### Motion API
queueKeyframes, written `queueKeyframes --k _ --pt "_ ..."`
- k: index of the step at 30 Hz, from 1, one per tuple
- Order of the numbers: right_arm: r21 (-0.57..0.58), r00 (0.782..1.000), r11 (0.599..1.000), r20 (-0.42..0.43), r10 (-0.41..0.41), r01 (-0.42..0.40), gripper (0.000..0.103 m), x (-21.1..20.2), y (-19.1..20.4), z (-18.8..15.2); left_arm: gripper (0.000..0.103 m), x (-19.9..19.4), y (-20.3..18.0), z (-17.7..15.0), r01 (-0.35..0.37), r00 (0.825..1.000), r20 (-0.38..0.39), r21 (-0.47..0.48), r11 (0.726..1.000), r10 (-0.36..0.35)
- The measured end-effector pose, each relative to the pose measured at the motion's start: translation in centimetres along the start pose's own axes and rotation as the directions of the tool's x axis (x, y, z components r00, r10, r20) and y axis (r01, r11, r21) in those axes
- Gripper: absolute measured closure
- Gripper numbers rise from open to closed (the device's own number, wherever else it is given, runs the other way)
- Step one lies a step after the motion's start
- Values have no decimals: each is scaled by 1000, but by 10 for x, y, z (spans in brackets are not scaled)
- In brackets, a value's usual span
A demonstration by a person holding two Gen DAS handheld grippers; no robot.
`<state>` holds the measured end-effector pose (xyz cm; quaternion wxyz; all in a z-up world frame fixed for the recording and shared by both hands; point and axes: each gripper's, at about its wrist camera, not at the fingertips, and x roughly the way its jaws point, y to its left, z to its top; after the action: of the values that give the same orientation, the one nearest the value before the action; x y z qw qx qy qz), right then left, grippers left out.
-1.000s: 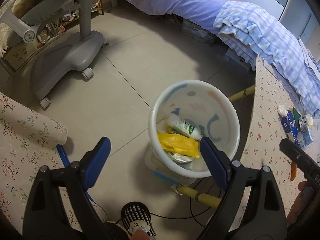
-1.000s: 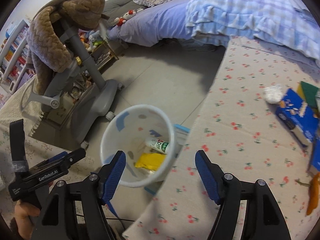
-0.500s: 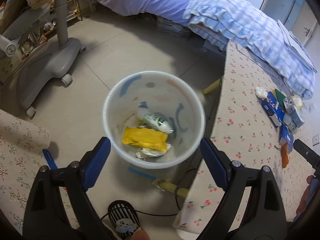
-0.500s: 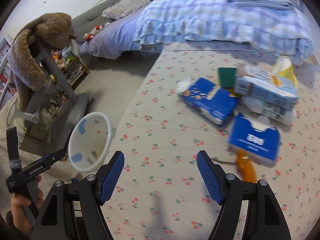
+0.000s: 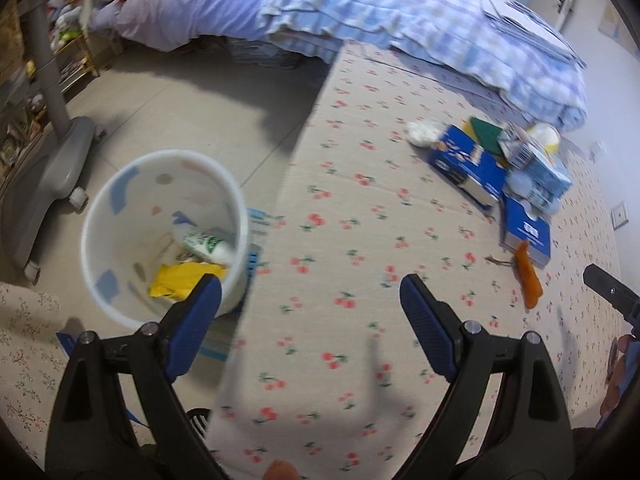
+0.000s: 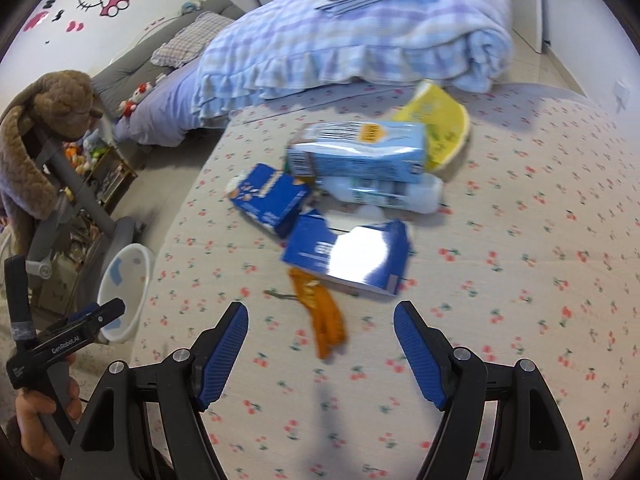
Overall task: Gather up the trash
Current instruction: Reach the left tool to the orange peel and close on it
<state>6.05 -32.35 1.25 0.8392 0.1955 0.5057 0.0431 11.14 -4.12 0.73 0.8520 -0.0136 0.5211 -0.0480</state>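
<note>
Bare cherry-print tablecloth (image 6: 500,320) lies open from 3 to 9 o'clock before the right gripper (image 6: 320,344) (jaws apart, empty). At 12 a crumpled orange wrapper (image 6: 320,320) lies close; behind it the blue cartons (image 6: 352,256) crowd together. The white plastic bin (image 5: 160,232) stands clear at 9.

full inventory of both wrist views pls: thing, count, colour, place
bin: 1, white with blue patches, on floor beside table
yellow wrapper: 1, inside bin
bottle: 1, white and green, inside bin
dark blue cartons: 2, flattened, mid table
light blue carton: 1, lying on the pile
clear bottle: 1, lying under light blue carton
yellow packet: 1, behind the pile
orange wrapper: 1, nearest right gripper
white wad: 1, at the pile's far edge
table: 1, cherry-print cloth
left gripper: fingers open, empty
right gripper: fingers open, empty
</note>
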Motion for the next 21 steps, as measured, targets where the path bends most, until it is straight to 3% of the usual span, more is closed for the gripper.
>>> queueKeyframes --k 15,18,21 --pt "93 996 991 1 -91 91 26 -25 -99 -28 12 22 -116 -9 96 995 -37 178 979 -91" --pt "97 993 989 5 -115 114 17 -27 -108 -30 12 27 -133 -11 120 992 -48 189 975 -112" --pt "100 992 987 14 -125 123 15 -29 -115 -29 12 31 -148 -12 144 989 -55 196 970 -136"
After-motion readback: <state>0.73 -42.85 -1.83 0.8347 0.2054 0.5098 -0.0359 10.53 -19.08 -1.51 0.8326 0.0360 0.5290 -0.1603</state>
